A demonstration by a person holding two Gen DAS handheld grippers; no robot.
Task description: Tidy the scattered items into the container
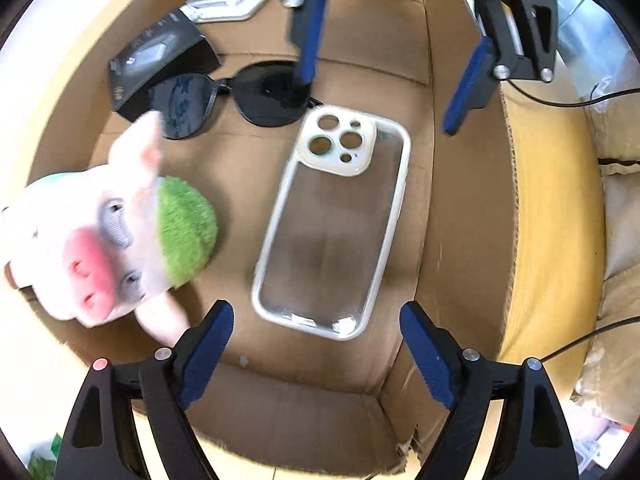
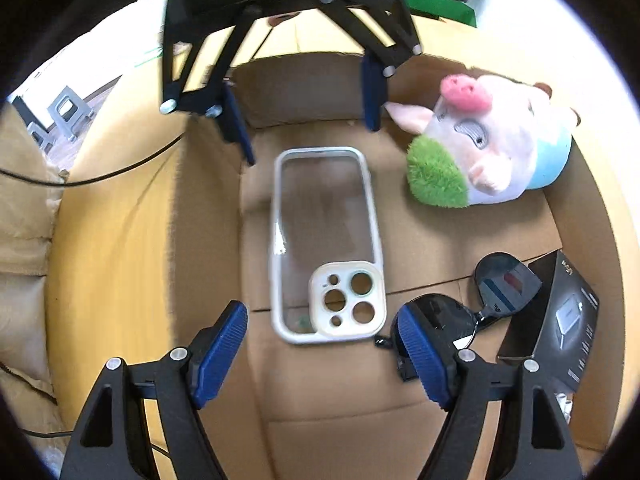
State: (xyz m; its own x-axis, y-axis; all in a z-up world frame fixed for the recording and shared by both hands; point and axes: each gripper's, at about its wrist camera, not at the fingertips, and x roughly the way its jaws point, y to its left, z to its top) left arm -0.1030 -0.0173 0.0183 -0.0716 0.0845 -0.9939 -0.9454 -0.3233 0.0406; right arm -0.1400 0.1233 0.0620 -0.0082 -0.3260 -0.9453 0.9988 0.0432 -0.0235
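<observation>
Both jaws spread wide, nothing held: left gripper [image 1: 316,344] and right gripper [image 2: 320,354] above cardboard box [image 1: 460,160]. Phone case [image 1: 332,224] flat on box floor, pig plush [image 1: 120,236] beside, sunglasses [image 1: 236,98] and black packet [image 1: 160,56] farther back. Looks like post-drop; next, probably lift out, hunt leftovers.

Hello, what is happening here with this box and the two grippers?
A person is tidying loose items into a cardboard box. Inside it lie a clear phone case, dark sunglasses, a black packet and a plush pig, which leans at the box's edge. The left gripper and the right gripper both hang open above the box from opposite sides, holding nothing.
</observation>
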